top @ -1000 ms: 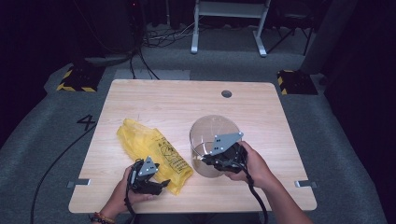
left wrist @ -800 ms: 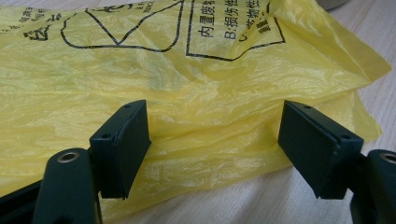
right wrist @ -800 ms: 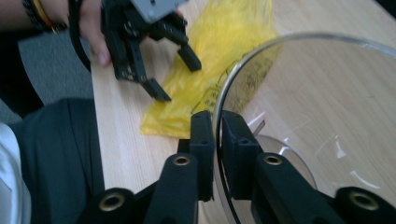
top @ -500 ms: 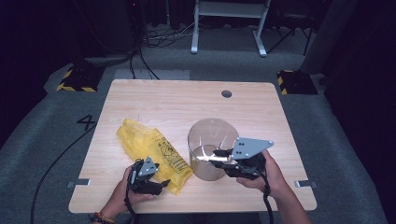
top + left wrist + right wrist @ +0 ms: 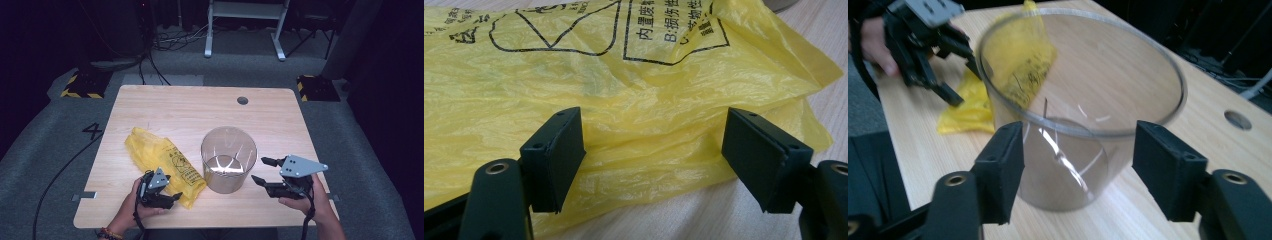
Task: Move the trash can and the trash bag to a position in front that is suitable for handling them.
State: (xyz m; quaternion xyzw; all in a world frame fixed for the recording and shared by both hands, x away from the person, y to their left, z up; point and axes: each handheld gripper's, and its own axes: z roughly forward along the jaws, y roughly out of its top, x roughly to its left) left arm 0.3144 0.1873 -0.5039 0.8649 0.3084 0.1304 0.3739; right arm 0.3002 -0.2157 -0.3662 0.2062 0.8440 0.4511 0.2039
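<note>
The left tool is resting on the counter with its jaws spread, and the near edge of the yellow bag is lying just in front of them, not gripped. The right tool is released; its jaws have just been opening, with nothing between them. The clear bucket is standing upright just ahead of that tool, apart from its tips, and the bag is lying beyond the bucket from there.

Yellow bag cut off at nine and twelve o'clock edges, clear container motion-blurred, bag print too small from above.
</note>
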